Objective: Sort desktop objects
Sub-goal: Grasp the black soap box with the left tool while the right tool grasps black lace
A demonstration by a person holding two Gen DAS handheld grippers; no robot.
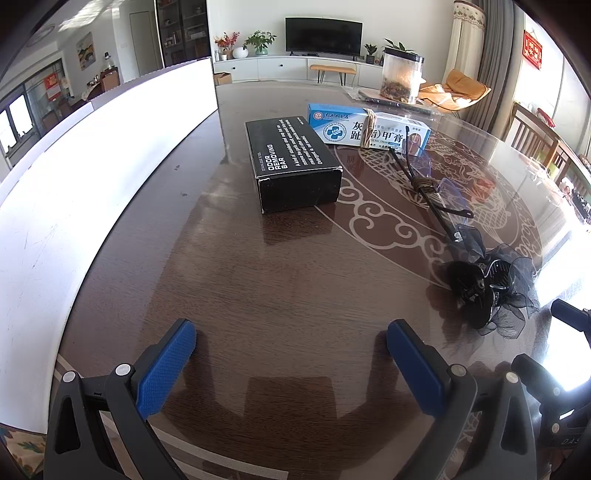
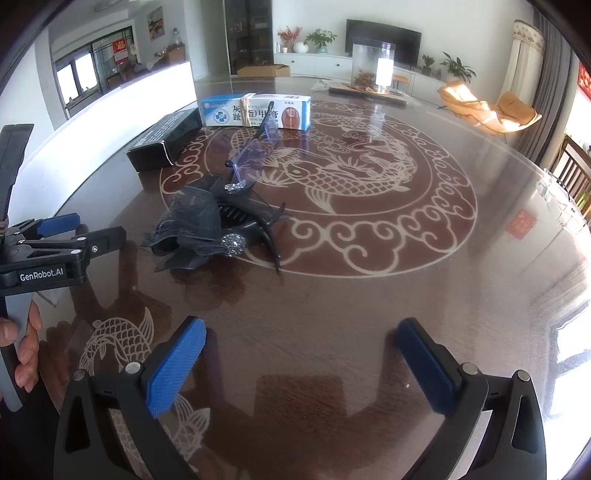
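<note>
Way past the fingers there was a TV (image 1: 323, 34), some potted plants (image 1: 260, 41), and an orange chair (image 2: 487, 107) off right.

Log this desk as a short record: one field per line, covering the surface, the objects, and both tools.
surface: dark wooden table with a pale fish-and-cloud inlay
black box: lying flat, printed "ODOR REMOVING BAR"
blue-and-white box: behind the black box, a band around its middle
glasses: between blue-and-white box and hair clip
hair clip: black mesh bow, rhinestones
left tool: open, empty, above the table
right tool: open, empty
</note>
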